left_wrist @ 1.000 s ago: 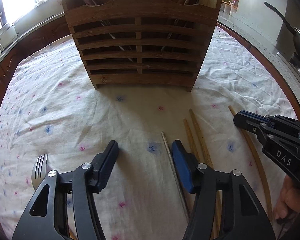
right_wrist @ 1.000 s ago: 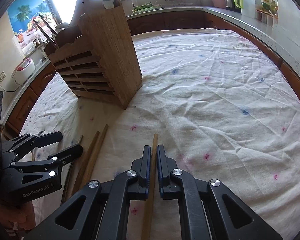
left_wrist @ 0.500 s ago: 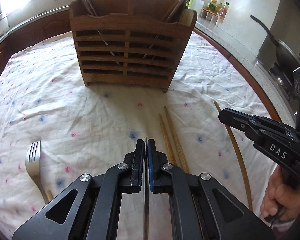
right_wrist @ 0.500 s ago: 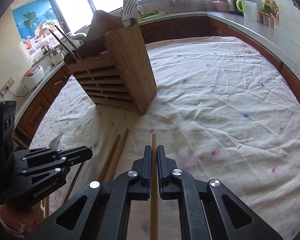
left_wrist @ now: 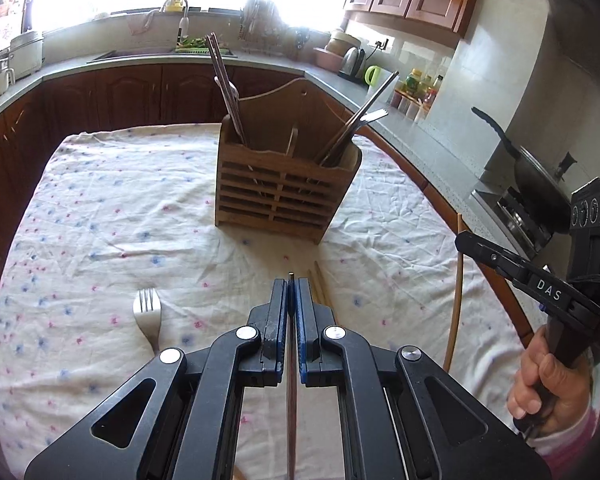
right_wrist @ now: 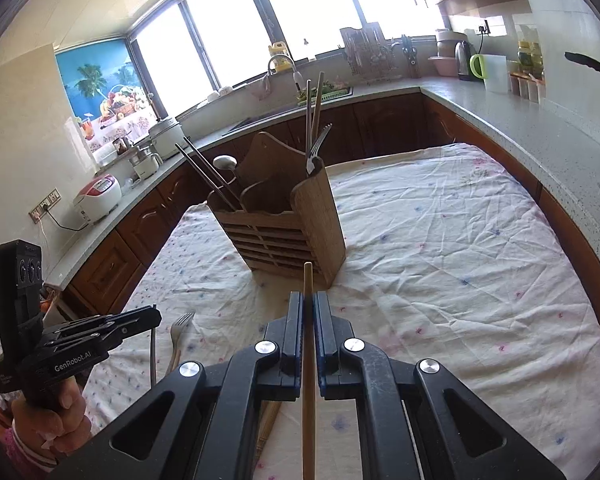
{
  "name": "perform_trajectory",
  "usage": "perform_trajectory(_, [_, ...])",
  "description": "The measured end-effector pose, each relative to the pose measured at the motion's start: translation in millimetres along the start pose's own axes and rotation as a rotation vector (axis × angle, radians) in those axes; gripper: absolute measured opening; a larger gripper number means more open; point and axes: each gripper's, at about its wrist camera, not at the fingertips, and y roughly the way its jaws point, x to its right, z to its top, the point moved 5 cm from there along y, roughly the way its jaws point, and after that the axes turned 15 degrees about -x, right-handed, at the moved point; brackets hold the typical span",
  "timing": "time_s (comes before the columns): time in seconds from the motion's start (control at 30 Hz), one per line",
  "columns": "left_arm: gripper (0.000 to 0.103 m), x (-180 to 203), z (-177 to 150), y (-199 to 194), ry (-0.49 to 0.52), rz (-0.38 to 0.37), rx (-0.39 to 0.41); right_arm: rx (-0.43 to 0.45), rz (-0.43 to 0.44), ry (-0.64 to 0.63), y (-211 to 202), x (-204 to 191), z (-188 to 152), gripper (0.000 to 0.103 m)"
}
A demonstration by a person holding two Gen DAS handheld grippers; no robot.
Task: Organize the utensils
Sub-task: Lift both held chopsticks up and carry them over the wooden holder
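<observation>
The left gripper is clamped on a thin metal chopstick, and the right gripper pinches a wooden chopstick; both sticks run back between the jaws, so each is gripped near one end. With that much length hanging free, either could swing or twist in the pads and miss its slot. Below, a fork and two more wooden chopsticks lie on the floral tablecloth, largely hidden by the gripper. Farther off, the slatted wooden utensil holder already holds leaning cutlery, which could deflect an incoming tip. Its compartments' contents are hard to make out.
</observation>
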Motion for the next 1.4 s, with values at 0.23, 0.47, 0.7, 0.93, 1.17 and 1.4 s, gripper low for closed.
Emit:
perform_trajectory(0.23, [0.003, 1.7, -0.4, -41.7, 0.007, -0.009, 0.088, 0.071, 0.012, -0.021, -29.6, -15.5, 6.8, 0.005])
perform_trajectory(0.47, [0.003, 0.7, 2.9, -63.4, 0.007, -0.006, 0.146, 0.138, 0.021, -0.049, -51.4, -29.4, 18.8, 0.005])
perform_trajectory(0.7, [0.003, -0.1, 13.5, -72.8, 0.008, -0.003, 0.182, 0.179, 0.026, -0.059, -58.8, -34.5, 34.9, 0.005])
perform_trajectory(0.93, [0.003, 1.1, 36.5, -89.5, 0.012, 0.002, 0.240, 0.222, 0.030, -0.059, -62.7, -39.2, 54.5, 0.005])
perform_trajectory(1.17, [0.003, -0.9, 73.5, -113.2, 0.010, 0.010, 0.332, 0.295, 0.032, -0.049, -72.1, -39.5, 85.1, 0.005])
perform_trajectory(1.4, [0.003, -5.0, 120.9, -138.1, 0.006, 0.023, 0.448, 0.388, 0.018, -0.045, -80.3, -44.0, 123.7, 0.005])
